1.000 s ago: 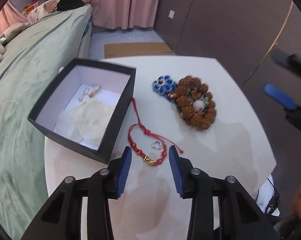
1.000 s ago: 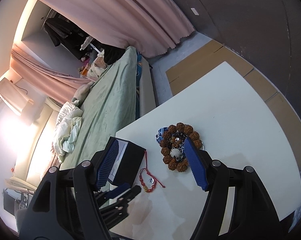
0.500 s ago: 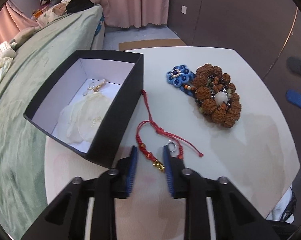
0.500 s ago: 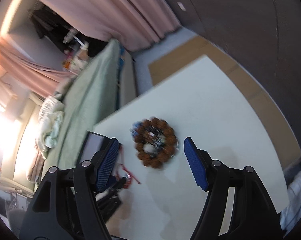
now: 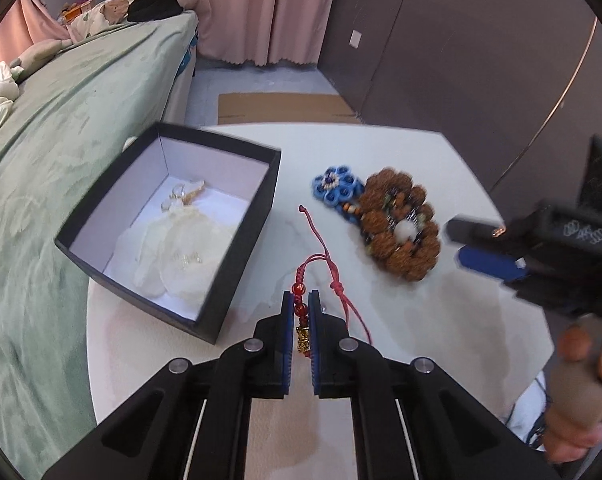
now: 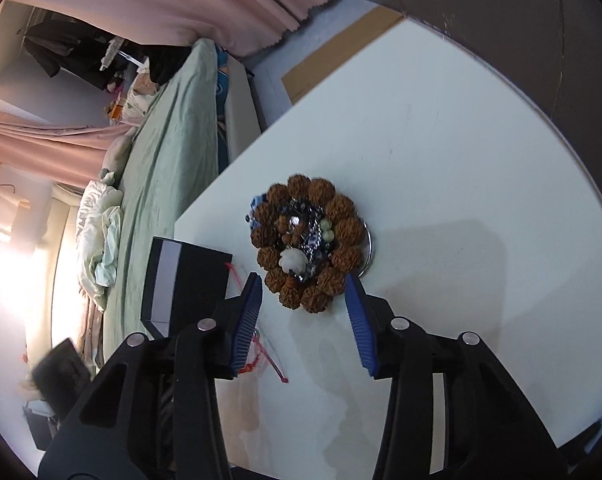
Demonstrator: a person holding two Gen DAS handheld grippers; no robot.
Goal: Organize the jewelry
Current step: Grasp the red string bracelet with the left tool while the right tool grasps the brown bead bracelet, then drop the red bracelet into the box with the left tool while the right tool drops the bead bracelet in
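In the left wrist view my left gripper is shut on a red cord bracelet with red and gold beads; its cords trail on the white table. An open black box with pale jewelry inside stands just left of it. A brown seed-bead bracelet with a white bead and a blue flower piece lie to the right. My right gripper is open, its blue pads on either side of the near edge of the brown bracelet.
A green-covered bed runs along the table's left side. Pink curtains and a dark wall are behind. Cardboard lies on the floor beyond the table. The table's edge curves close on the right.
My left gripper has closed on the red bracelet's beads and lifted them slightly. My right gripper has moved in toward the brown bracelet, still open.
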